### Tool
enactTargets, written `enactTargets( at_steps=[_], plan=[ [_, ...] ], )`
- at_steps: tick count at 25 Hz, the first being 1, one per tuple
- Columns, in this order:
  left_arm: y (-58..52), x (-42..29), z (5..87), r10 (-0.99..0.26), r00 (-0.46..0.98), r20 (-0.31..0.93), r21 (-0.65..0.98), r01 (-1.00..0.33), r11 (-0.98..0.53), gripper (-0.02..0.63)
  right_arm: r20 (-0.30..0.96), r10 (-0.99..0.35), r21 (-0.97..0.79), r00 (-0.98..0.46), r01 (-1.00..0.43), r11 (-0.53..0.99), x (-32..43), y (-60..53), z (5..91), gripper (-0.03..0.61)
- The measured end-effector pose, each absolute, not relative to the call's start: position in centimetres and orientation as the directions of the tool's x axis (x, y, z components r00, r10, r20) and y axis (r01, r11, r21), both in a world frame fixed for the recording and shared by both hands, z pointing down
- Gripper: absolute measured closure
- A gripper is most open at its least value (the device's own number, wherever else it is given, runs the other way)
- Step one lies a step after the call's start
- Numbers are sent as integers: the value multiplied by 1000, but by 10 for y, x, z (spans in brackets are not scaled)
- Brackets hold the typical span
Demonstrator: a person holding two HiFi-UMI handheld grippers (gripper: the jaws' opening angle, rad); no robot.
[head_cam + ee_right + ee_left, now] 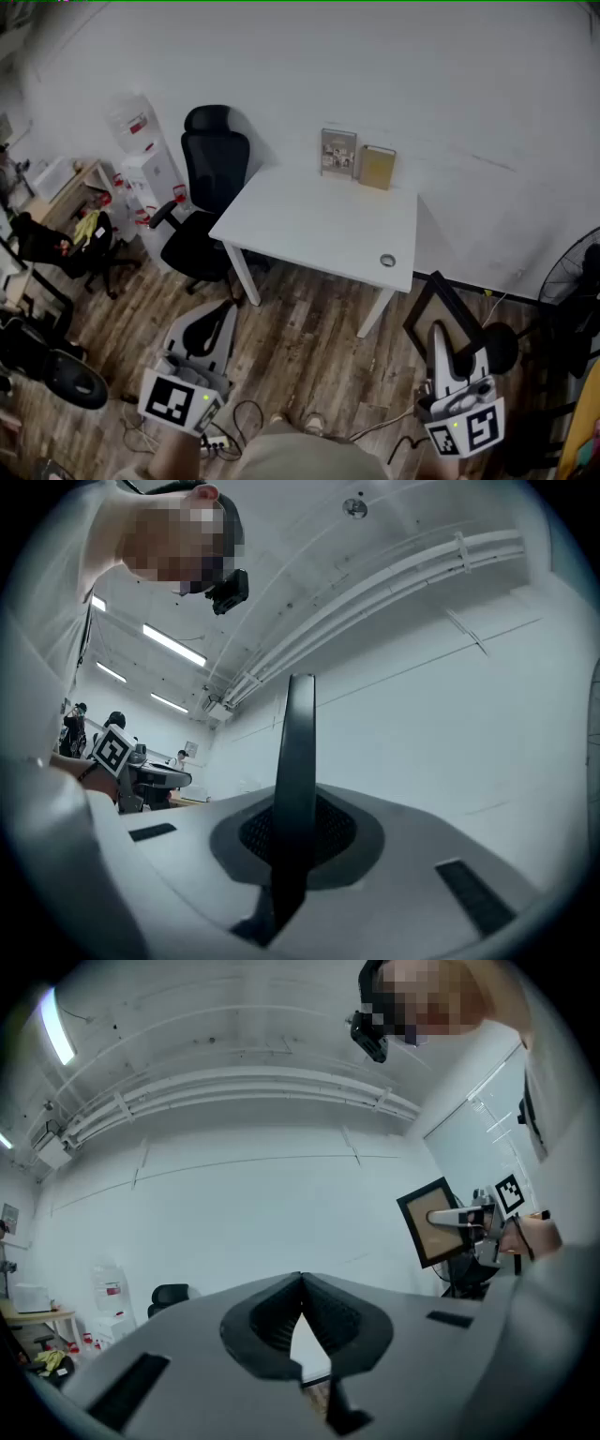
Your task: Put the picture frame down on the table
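Black-rimmed picture frame (298, 752), clenched upright in the fingers of the right gripper (438, 330), hangs off the white counter's (309, 225) near right corner; left gripper (225, 311) closed, empty.

Two upright panels (338, 152) (378, 167) are set side by side at the table's (281, 220) far edge. A small ring (387, 260) is placed near its near right corner. A chair (211, 187) is stationed left of the table. The picture frame (433, 1222) is held in the right claw (439, 330), nearer and right of the table.
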State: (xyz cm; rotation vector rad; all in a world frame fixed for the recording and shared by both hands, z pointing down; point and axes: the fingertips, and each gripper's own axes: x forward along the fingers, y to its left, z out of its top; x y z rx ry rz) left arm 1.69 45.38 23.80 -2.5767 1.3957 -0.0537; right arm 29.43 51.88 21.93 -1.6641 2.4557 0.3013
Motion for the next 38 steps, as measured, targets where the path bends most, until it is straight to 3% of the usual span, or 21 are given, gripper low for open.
enactTargets(
  at_steps=[18,38],
  plan=[
    [455,32,240,-835,549,-47,-209,-822,-529,592,-231,-888,12,-397,-914,406,298,512,228,548],
    [402,22,258,-854,520,-6,-194,-839,-509,592,-122,-865,-2,-487,-871,491,270,452,250,548]
  ],
)
